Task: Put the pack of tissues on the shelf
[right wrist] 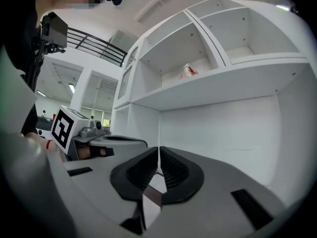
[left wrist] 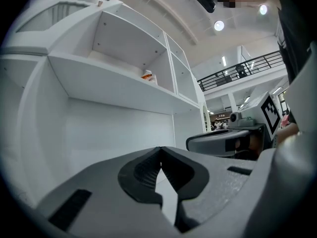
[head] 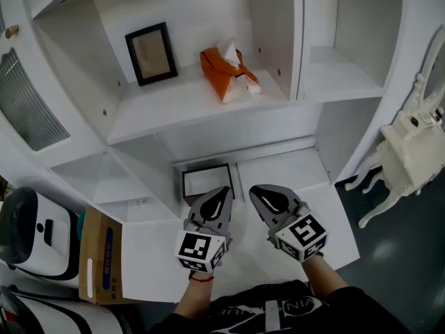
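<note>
Orange tissue pack [head: 228, 75] is already sitting on shelf [head: 160, 110]. L gripper [head: 224, 193] & R gripper [head: 259, 193] are hovering low, jaws closed, empty; task prob. done, no next move needed.

L tongs [head: 227, 188], R tongs [head: 252, 189] grey, b/w marker cubes [head: 201, 250]; black shirt [head: 278, 316], red wristband [head: 201, 277].

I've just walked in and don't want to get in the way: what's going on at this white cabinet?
A person holds a gripper in each hand, low in front of the white shelf unit. The left gripper and the right gripper are side by side, both shut and empty. The orange pack of tissues lies on the shelf above them, beside a black picture frame, and neither gripper touches it. The placing looks done.
</note>
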Demonstrator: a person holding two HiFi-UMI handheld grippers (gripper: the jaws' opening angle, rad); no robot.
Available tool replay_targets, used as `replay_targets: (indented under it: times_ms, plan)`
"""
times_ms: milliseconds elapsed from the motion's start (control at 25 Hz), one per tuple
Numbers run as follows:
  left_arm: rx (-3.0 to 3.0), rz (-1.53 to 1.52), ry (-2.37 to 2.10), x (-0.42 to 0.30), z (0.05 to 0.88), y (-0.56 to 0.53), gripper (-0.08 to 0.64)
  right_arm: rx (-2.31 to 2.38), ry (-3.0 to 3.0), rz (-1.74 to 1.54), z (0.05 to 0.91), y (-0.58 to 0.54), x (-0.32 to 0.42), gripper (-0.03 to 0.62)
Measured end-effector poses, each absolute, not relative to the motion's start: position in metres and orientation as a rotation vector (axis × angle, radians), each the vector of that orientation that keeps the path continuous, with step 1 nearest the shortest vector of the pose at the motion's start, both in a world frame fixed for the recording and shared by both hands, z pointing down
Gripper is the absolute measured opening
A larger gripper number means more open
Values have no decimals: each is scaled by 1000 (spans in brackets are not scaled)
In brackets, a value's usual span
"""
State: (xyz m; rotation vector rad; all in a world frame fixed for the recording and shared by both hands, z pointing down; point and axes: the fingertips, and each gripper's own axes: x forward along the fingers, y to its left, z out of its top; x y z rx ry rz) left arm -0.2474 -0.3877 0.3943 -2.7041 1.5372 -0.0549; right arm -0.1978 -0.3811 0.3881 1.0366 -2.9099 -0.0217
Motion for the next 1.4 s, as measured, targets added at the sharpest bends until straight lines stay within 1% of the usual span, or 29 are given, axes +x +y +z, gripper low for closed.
replay_targets:
  times_ms: [200, 400, 840, 1160, 1400]
  plan:
    - [-2731, -35, 1561, -250, 418, -378, 6, 1055, -2890, 48, 413, -377, -197, 17]
    - [-2757, -59, 1582, -249, 451, -366, 6, 1023, -2866, 34, 444, -362, -202, 17]
    - [-2844, 14, 1645, -252, 502, -315, 6, 898, -2844, 222, 507, -310, -215, 17]
    - [-2873, 15, 1648, -257, 511, -303, 6, 880, -2849, 258, 520, -301, -208, 17]
    - [-2888, 24, 1629, -258, 506, -305, 6, 858, -2845, 235, 513, -303, -212, 17]
